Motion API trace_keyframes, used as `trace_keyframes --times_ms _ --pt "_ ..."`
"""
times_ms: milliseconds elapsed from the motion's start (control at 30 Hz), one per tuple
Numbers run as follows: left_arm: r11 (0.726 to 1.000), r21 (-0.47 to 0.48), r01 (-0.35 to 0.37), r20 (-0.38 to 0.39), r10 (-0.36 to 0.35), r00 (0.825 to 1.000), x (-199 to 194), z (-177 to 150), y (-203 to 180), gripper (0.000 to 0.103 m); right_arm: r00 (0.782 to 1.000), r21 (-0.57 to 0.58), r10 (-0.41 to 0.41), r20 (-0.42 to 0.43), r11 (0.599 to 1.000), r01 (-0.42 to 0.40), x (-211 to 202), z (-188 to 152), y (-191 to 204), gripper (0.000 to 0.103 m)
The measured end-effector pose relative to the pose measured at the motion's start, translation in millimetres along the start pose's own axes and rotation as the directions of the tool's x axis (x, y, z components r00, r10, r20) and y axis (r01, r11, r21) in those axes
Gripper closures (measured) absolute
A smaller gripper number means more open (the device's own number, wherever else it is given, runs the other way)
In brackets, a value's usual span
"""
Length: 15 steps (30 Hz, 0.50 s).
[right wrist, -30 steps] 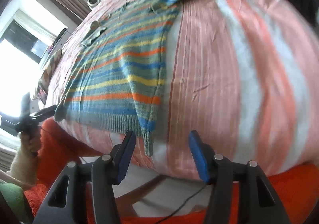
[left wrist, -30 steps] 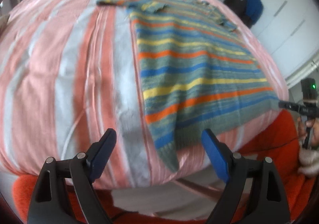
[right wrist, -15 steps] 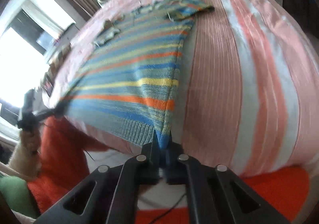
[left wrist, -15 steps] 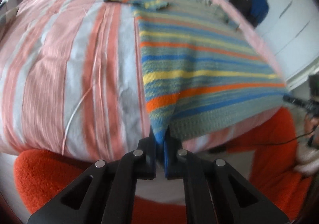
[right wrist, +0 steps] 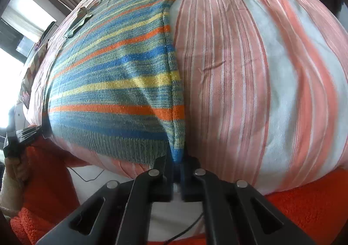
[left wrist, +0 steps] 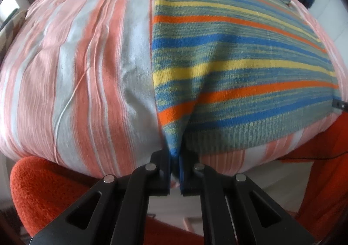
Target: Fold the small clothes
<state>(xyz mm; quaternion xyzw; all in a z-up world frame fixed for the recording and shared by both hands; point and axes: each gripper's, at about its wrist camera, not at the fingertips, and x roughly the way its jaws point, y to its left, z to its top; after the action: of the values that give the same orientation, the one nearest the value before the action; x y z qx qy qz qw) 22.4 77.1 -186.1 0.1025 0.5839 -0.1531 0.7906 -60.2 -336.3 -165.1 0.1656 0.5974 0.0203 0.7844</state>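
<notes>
**Hem corners pinched, fold pending**

Lay flat on the striped bedspread [left wrist: 82,66]: knitted sweater [left wrist: 228,75]. Clamped on its 2 hem corners: left gripper [left wrist: 175,157], right gripper [right wrist: 178,159]. Likely trouble: corner slipping free from thin bites, or uneven lifting skewing the fold.

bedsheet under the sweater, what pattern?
Pink, orange and white stripes running lengthwise on the bedsheet, beside the sweater. Left wrist view shows it best.

Left tool [left wrist: 175,164] was clamped tight, jaws together on fabric; right tool [right wrist: 178,168] was likewise clamped, both pointing forward, low.
</notes>
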Motion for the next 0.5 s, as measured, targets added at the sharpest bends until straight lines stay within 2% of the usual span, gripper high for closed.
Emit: trace_keyframes --times_ms 167,233,300,333,400,433,500 --pt "1.000 0.019 -0.023 0.008 0.023 1.000 1 -6 -9 0.094 1.000 0.002 -0.007 0.000 1.000 0.007 0 -1 2 0.099" --pt "0.999 0.025 -0.027 0.005 0.027 1.000 1 0 -9 0.090 1.000 0.008 -0.012 -0.005 1.000 0.012 -2 -1 0 0.092" --pt "0.999 0.028 -0.044 -0.001 0.044 0.999 -7 -8 -9 0.071 0.999 0.020 -0.032 -0.020 0.999 0.032 -7 -5 -6 0.080" --pt "0.998 0.027 -0.060 0.003 0.060 0.998 -15 -12 -7 0.068 0.998 0.027 -0.050 -0.030 0.998 0.050 -12 -7 -10 0.076" --pt "0.996 0.019 -0.085 0.040 0.085 0.996 -34 -20 -1 0.064 0.995 0.041 -0.092 -0.031 0.995 0.094 -27 -12 -18 0.065" --pt "0.995 0.007 -0.095 0.064 0.094 0.993 -45 -20 4 0.063 0.990 0.040 -0.137 -0.021 0.990 0.137 -37 -14 -22 0.064" --pt "0.995 -0.024 -0.101 0.121 0.103 0.987 -65 -14 10 0.056 0.961 0.007 -0.275 0.035 0.961 0.275 -60 -15 -25 0.064"
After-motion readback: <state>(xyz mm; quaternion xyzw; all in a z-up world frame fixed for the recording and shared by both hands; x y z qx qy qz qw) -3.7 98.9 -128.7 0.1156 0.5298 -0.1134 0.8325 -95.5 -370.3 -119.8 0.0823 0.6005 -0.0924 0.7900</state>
